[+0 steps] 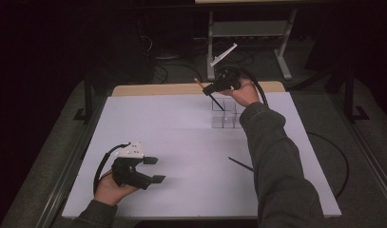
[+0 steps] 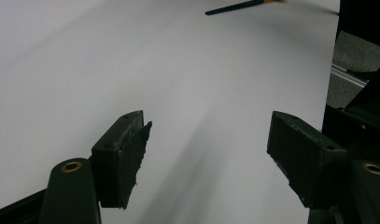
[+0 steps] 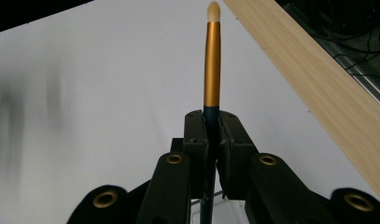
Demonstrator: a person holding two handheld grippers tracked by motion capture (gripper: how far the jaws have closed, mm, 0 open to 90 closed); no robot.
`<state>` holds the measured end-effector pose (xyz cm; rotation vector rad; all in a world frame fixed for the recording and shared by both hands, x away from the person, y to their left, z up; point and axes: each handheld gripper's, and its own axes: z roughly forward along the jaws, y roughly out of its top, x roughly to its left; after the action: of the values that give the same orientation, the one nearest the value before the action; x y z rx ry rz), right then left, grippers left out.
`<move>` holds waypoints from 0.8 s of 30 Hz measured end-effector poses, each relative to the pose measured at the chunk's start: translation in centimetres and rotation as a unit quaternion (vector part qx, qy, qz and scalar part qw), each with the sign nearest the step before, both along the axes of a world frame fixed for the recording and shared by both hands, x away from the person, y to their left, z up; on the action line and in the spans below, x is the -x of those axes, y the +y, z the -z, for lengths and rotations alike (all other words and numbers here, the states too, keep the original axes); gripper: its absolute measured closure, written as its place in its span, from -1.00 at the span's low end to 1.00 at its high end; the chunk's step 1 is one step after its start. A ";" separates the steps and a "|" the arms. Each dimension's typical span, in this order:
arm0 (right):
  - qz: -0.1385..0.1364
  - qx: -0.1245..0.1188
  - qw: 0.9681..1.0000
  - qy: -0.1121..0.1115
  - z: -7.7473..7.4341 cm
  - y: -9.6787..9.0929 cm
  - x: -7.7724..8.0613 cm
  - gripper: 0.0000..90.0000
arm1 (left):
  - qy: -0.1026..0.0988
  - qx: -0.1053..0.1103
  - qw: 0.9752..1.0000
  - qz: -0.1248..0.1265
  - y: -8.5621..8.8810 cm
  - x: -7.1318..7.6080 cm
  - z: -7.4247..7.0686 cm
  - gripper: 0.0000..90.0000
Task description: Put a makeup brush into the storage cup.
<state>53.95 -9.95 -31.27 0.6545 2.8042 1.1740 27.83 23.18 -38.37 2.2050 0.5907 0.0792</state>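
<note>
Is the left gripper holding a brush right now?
No, the left gripper has its jaws wide apart over the bare table, with nothing between them.

No writing, label, brand, number or sign can be read in any of the views.
</note>
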 end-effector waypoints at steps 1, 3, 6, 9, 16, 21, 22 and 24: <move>0.000 -0.001 1.000 0.000 0.0 0.0 0.0 0.82 | 0.000 0.000 1.000 0.000 0.0 0.0 0.0 -0.39; 0.001 -0.002 1.000 0.000 0.0 -0.1 0.1 0.82 | -0.001 -0.001 1.000 0.000 0.0 0.0 0.0 -0.39; 0.001 0.000 1.000 0.000 0.0 -0.2 0.2 0.81 | -0.001 0.000 1.000 0.001 0.0 0.0 0.0 -0.39; 0.004 -0.002 1.000 -0.001 0.2 -0.3 0.3 0.81 | 0.000 0.000 1.000 -0.002 0.0 0.0 0.0 -0.39; 0.005 -0.001 1.000 0.005 0.7 -0.8 0.6 0.81 | 0.004 0.000 1.000 0.000 -0.2 0.0 0.1 -0.40; 0.011 0.000 1.000 0.004 0.7 -1.2 1.0 0.81 | 0.004 0.001 1.000 0.001 -0.2 0.1 0.1 -0.39; 0.011 0.000 1.000 0.003 0.7 -1.3 1.0 0.81 | 0.005 0.001 1.000 0.001 -0.2 0.1 0.1 -0.39; 0.014 0.001 1.000 0.002 0.9 -1.6 1.1 0.81 | 0.004 -0.001 1.000 0.003 -0.2 0.1 0.1 -0.39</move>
<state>52.81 -11.53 -32.15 0.6948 2.7899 1.1667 27.77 22.94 -38.47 2.2106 0.5896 0.0679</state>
